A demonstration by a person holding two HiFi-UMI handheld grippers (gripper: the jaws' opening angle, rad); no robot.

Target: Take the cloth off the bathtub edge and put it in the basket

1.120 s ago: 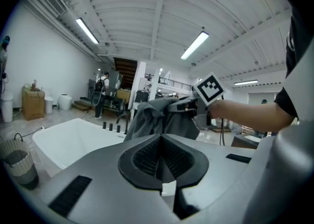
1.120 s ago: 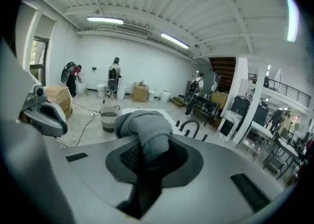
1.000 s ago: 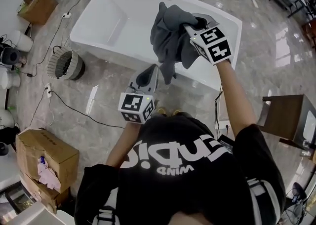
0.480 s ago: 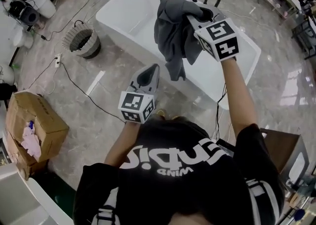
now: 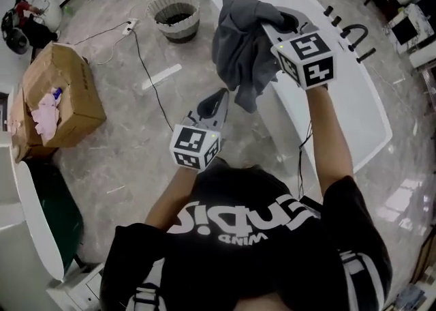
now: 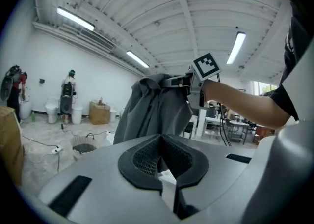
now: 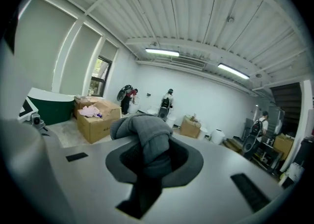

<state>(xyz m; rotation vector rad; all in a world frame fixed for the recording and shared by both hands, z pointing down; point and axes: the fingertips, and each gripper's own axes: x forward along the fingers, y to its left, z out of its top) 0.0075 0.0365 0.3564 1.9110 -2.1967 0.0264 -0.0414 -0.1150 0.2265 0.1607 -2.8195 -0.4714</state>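
Right gripper (image 5: pixel 271 28), head view: we log its jaws pinching the grey cloth (image 5: pixel 240 50), which hangs bunched below and left of them, lifted clear of the bathtub (image 5: pixel 371 108). The basket (image 5: pixel 176 11) stands on the floor beyond, apart from the cloth. Left gripper (image 5: pixel 218 100) is lower, near the cloth's hanging end.

Left gripper view: we note jaws pressed together with nothing between them; the cloth (image 6: pixel 154 107) dangles ahead.

Right gripper view: the cloth (image 7: pixel 142 129) is wedged between the pads, bulging above them and trailing down.
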